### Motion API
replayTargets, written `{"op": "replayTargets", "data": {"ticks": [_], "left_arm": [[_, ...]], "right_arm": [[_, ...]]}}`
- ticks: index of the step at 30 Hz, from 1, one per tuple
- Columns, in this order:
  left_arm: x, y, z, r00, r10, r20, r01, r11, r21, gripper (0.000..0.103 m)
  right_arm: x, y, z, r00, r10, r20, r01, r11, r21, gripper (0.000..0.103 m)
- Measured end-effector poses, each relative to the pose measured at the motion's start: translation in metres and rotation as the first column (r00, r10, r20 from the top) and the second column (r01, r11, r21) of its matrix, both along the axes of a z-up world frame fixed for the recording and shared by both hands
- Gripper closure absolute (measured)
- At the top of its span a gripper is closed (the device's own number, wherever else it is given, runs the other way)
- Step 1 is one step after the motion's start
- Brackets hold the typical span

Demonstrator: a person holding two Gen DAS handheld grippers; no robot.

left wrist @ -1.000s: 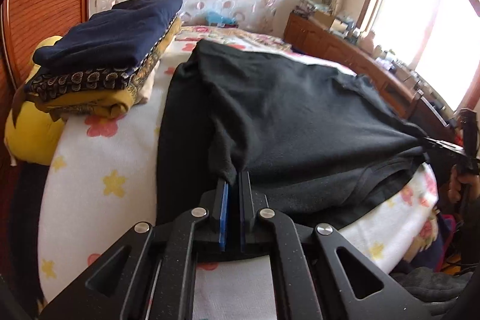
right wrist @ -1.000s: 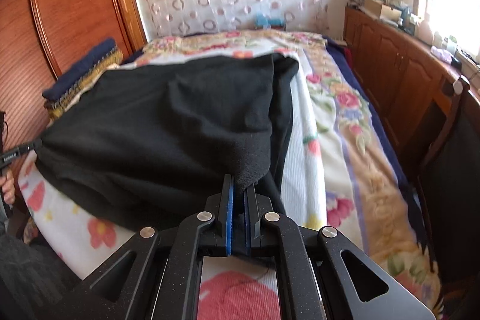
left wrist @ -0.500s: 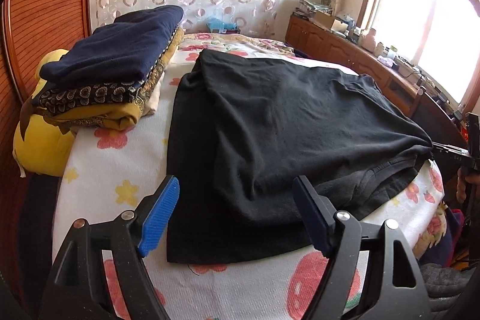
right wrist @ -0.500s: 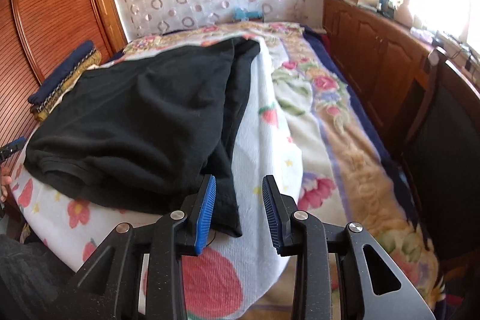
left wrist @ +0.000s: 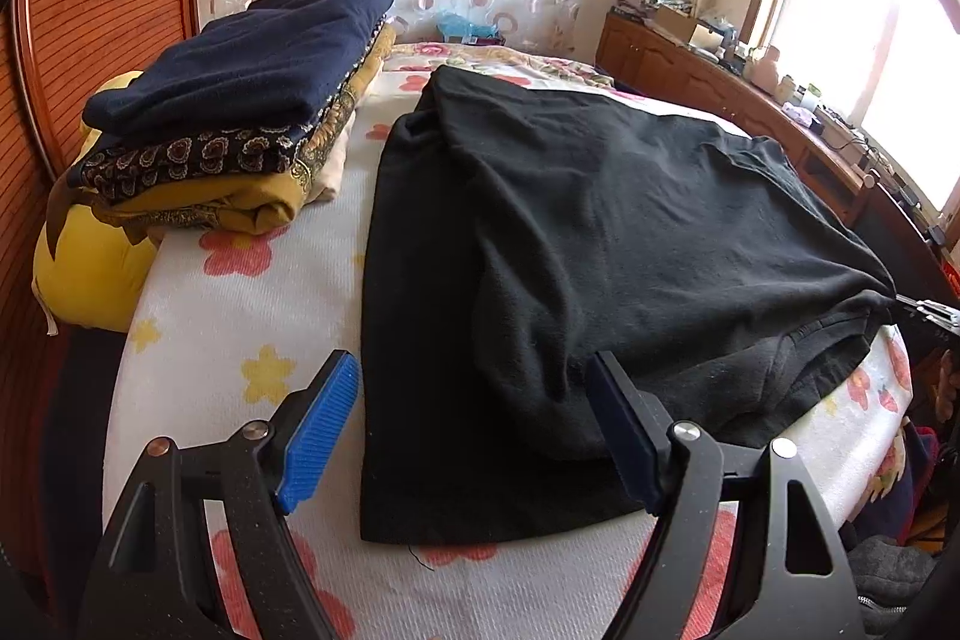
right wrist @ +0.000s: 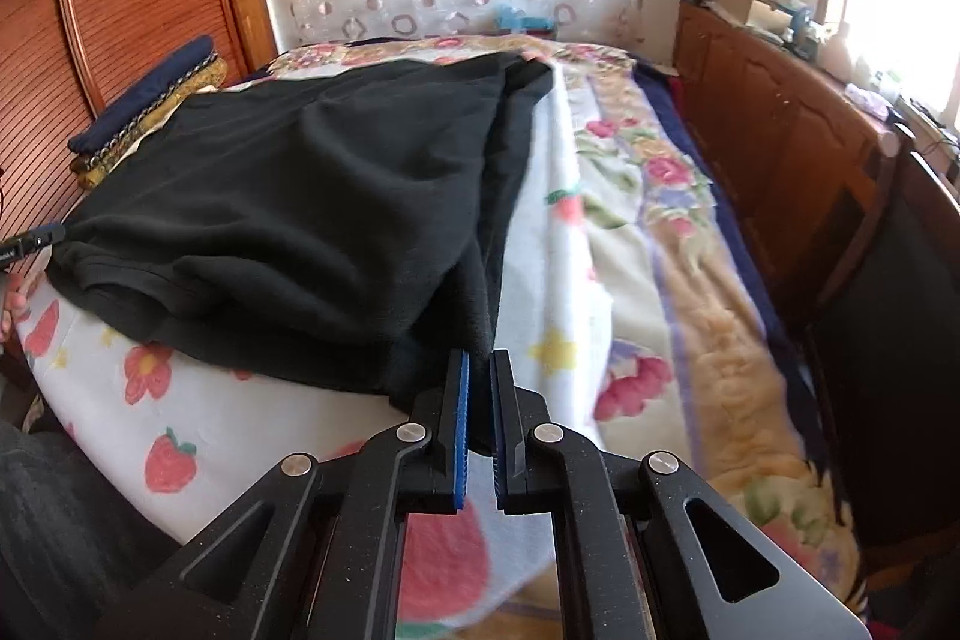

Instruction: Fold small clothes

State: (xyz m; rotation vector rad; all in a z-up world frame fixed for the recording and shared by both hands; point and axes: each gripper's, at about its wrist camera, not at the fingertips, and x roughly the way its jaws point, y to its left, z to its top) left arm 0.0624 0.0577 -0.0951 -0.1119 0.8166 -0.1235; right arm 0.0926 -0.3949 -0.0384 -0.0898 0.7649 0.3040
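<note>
Right wrist view shows the right gripper [right wrist: 477, 403] pinched on the near right corner of the black shirt [right wrist: 300, 196], left gripper [left wrist: 474, 430] wide open and empty, so its next move is probably gripping the near left corner.

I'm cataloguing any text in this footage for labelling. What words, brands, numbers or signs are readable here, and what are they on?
None can be read.
The black garment shows no print or label.
The folded pile of clothes carries only patterns, no lettering.
The items on the wooden sideboard by the window are too small and washed out by glare to read.
The left gripper and right gripper show no markings.
</note>
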Motion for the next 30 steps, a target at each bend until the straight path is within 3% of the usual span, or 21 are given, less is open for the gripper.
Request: {"op": "replayTargets", "data": {"ticks": [8,17,21,23,28,30], "left_arm": [[0.004,0.004,-0.011,0.999,0.017,-0.034,-0.017,1.0,0.012,0.024],[0.002,0.002,-0.014,1.0,0.019,-0.015,-0.018,0.999,0.041,0.024],[0.001,0.0,-0.015,1.0,0.017,-0.005,-0.017,0.998,0.068,0.024],[0.001,0.0,-0.015,1.0,0.018,-0.004,-0.018,0.998,0.065,0.024],[-0.001,-0.001,-0.017,1.0,0.024,0.016,-0.025,0.997,0.068,0.024],[-0.003,-0.003,-0.017,0.999,0.03,0.021,-0.032,0.996,0.079,0.024]], "right_arm": [[-0.006,-0.007,0.001,0.999,-0.03,0.018,0.03,1.0,-0.005,0.097],[-0.009,-0.012,0.005,0.998,-0.03,0.049,0.029,0.999,0.016,0.097],[-0.01,-0.008,0.004,0.998,-0.036,0.06,0.036,0.999,0.014,0.091],[-0.01,-0.007,0.005,0.997,-0.037,0.069,0.037,0.999,0.015,0.08],[-0.015,0.0,0.009,0.991,-0.047,0.124,0.04,0.998,0.055,0.063],[-0.017,0.007,0.004,0.991,-0.042,0.126,0.031,0.996,0.088,0.062]]}}
